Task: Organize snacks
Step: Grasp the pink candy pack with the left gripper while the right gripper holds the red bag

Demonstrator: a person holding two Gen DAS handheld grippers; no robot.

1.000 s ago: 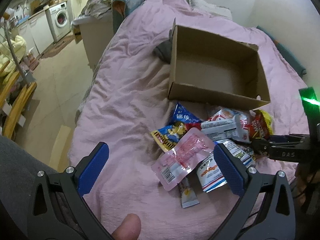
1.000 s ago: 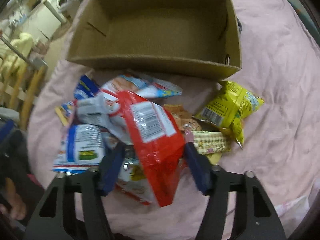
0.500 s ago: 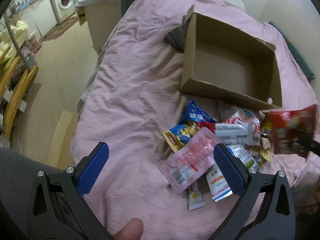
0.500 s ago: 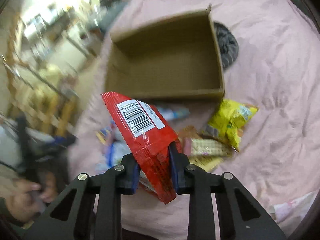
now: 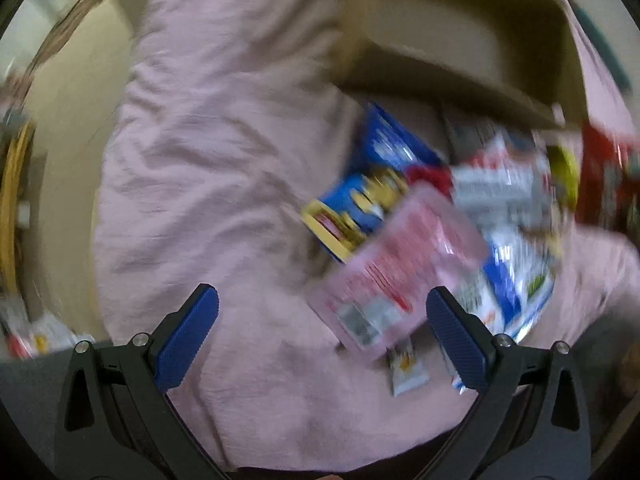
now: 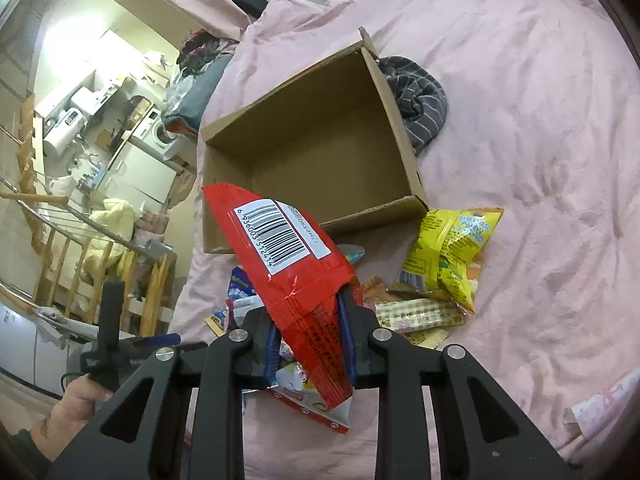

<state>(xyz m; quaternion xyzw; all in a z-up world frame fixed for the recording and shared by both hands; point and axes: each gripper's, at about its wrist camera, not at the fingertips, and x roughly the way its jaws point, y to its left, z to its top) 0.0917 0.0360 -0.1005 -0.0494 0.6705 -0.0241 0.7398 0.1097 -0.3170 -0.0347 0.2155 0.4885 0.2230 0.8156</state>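
My right gripper [image 6: 310, 332] is shut on a red snack bag [image 6: 288, 264] with a white barcode label and holds it in the air in front of the open cardboard box [image 6: 316, 148]. The box looks empty inside. Several snack packets lie in a pile on the pink bed cover below, among them a yellow bag [image 6: 450, 248] and a checked bar [image 6: 420, 314]. In the blurred left wrist view my left gripper [image 5: 322, 332] is open and empty just above a pink packet [image 5: 400, 276] and a blue packet [image 5: 360, 208]. The box [image 5: 460, 52] is at the upper right there.
A grey striped cloth [image 6: 420, 96] lies against the box's far right side. The pink bed cover [image 6: 540, 128] spreads to the right. The bed's left edge drops to the floor [image 5: 68, 80]. A wooden stair rail [image 6: 80, 264] and a kitchen area are at far left.
My right gripper has lifted the red bag higher, out of the pile, and turned toward the box. My left gripper has moved closer to the pile, still open.
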